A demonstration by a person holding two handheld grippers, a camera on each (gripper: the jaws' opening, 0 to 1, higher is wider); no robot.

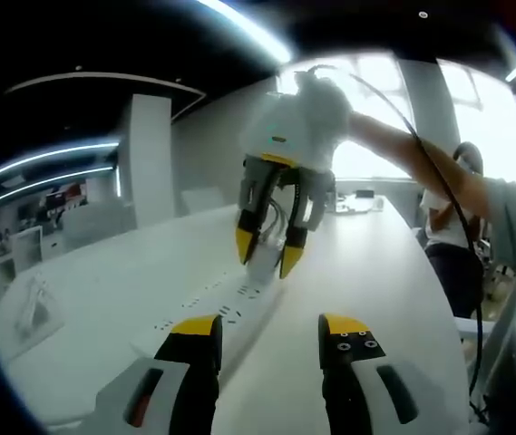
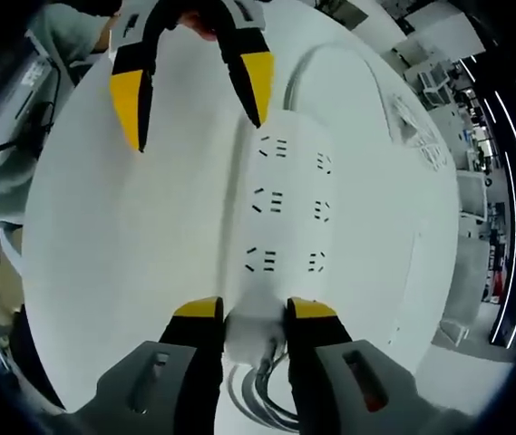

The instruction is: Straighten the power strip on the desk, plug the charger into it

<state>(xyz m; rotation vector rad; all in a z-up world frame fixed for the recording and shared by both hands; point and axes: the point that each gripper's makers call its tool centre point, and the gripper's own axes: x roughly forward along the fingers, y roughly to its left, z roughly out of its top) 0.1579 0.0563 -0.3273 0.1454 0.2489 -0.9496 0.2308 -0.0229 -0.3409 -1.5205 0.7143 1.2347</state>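
The right tool (image 2: 253, 319) has its two yellow-tipped jaws closed on the near end of a white power strip (image 2: 287, 204), gripping it where a bundle of white cord (image 2: 262, 399) loops out below. From the right gripper view the strip runs straight away from that tool across a white bench (image 2: 121, 236), showing two rows of sockets on its top face. At the strip's far end the left tool (image 2: 194, 91) hangs over it with its jaws spread wide and nothing between them; one yellow tip is close to the strip's far corner, the other is over bare bench to the side.

In the left gripper view the left tool (image 1: 274, 331) shows its open jaws at the bottom, with the power strip (image 1: 230, 313) lying on the bench (image 1: 375, 272) between and beyond them. Farther along, the right tool (image 1: 269, 246) comes down onto the strip, held by a person's outstretched arm (image 1: 403, 149). A black cable (image 1: 462, 236) trails along that arm. Bright windows (image 1: 484, 109) stand behind.
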